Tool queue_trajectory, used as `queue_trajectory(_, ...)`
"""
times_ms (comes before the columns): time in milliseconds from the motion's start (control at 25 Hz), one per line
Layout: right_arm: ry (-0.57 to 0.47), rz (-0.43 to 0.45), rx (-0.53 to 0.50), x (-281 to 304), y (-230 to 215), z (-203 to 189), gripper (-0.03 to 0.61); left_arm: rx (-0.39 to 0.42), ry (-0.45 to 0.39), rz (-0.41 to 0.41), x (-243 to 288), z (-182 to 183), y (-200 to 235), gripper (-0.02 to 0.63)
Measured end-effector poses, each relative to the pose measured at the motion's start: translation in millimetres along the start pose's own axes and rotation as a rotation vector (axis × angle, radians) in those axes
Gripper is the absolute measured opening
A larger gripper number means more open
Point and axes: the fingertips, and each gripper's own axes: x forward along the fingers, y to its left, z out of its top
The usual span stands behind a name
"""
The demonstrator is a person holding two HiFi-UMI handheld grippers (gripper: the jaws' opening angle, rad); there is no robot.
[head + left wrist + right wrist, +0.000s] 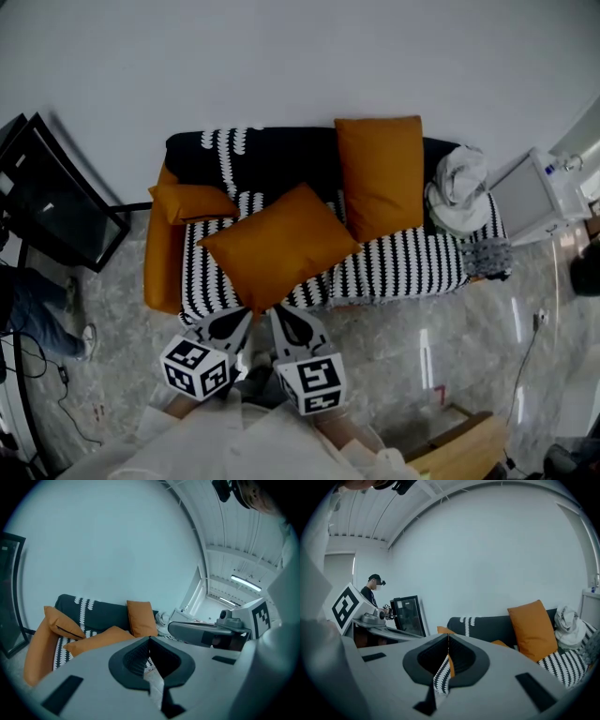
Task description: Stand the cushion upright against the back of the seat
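Note:
A large orange cushion [279, 246] lies flat, corner-on, across the front of the black-and-white striped sofa seat [403, 262]; it also shows in the left gripper view [101, 637]. A second orange cushion [380, 173] stands upright against the dark backrest [272, 155]. A smaller one [192, 202] leans at the left armrest. My left gripper [234, 321] and right gripper [289, 321] hover side by side just in front of the flat cushion's near corner, apart from it. Both are shut and hold nothing, as their own views show: left gripper [149, 639], right gripper [448, 635].
A bundle of white cloth [459, 192] sits on the sofa's right end beside a white unit [544, 192]. A black-framed panel [56, 202] leans at the left, with a person's legs [37, 309] beside it. A wooden piece [469, 450] lies on the marble floor at lower right.

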Motion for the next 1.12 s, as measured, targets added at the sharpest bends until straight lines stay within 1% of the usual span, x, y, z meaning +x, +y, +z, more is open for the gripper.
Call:
queue_trajectory(120, 0.002, 0.006, -0.006, -2.5, -5.5, 2.9, 0.012, -0.007, -0.007, 0.007, 4.0, 3.8, -2.2, 0.006)
queue_trajectory(360, -0.014, -0.011, -0.023, -11.1, -25.8, 5.6, 0.012, 0.013, -0.018, 0.011, 10.0, 10.5, -17.7, 0.006)
queue_trajectory(480, -0.02, -0.001, -0.037, -15.6, -24.6, 12.0, 0.012, 0.0, -0.035, 0.004, 9.3, 12.9, -23.0, 0.006)
queue_trajectory(640, -0.026, 0.007, -0.002, -21.6, -31.5, 7.5, 0.012, 0.006, -0.044, 0.011, 10.0, 11.8, -28.7, 0.006)
queue_trajectory(760, -0.032, 0.008, 0.006, -24.4, -35.1, 8.5, 0.012, 0.004, -0.054, -0.005, 13.6, 12.7, -35.1, 0.006)
queue_trajectory(1120, -0.03, 0.027, -0.02, -25.1, -34.1, 9.1, 0.012, -0.031, -0.047, 0.013, 16.0, 3.7, -35.6, 0.006)
